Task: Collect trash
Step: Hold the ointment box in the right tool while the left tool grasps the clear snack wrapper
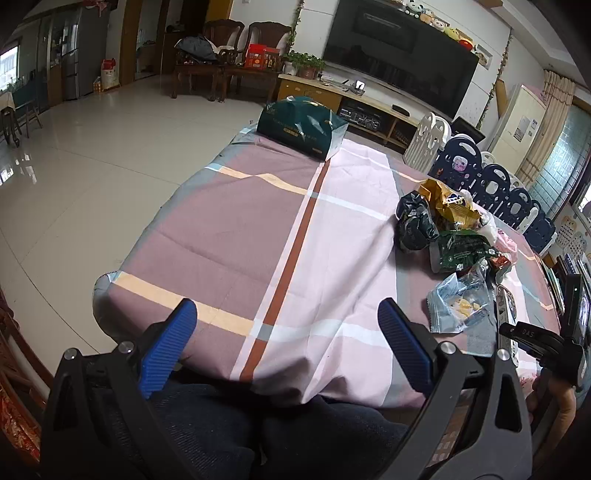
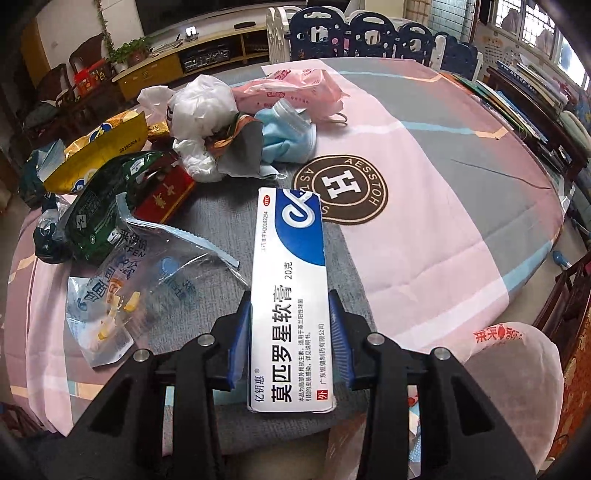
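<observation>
From the left wrist, the left gripper [image 1: 288, 347] hangs with its blue fingers [image 1: 168, 347] spread wide over the near edge of the tablecloth [image 1: 229, 229], gripping nothing; the trash pile [image 1: 447, 240] lies well to its right. From the right wrist, the right gripper [image 2: 290, 339] pinches the ointment box [image 2: 290, 295] between its pads, the box pointing away toward the brown logo [image 2: 340, 189], with the clear wrapper [image 2: 122, 291] just left of it.

- shiny pale tile floor [image 1: 92, 147]
- big dark TV [image 1: 399, 44] on a white wall, low yellow cabinet [image 1: 314, 92] under it
- wooden chairs [image 1: 240, 37] at the back
- fridge [image 1: 75, 51] far left
- daylight from windows [image 2: 532, 18]
</observation>
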